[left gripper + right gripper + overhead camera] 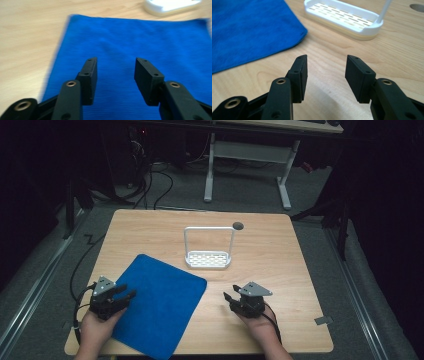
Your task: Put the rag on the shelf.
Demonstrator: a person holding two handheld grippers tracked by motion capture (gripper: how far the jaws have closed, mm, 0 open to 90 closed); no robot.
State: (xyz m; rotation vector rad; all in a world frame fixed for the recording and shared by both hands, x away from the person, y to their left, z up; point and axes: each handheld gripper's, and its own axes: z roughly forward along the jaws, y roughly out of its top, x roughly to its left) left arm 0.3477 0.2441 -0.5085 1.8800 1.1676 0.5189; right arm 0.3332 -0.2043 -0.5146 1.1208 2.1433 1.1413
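Blue cloth (130,45) blurred under spread left claw (115,75), right claw (326,75) spread, rack (347,18) handle cropped

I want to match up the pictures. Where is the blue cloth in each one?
High view: the blue cloth lies lower left on the table, under the left gripper.
Left gripper view: it spreads across the middle, beneath the open jaws.
Right gripper view: it sits upper left.
Shared landmark: the white rack, just beyond the cloth's far corner.
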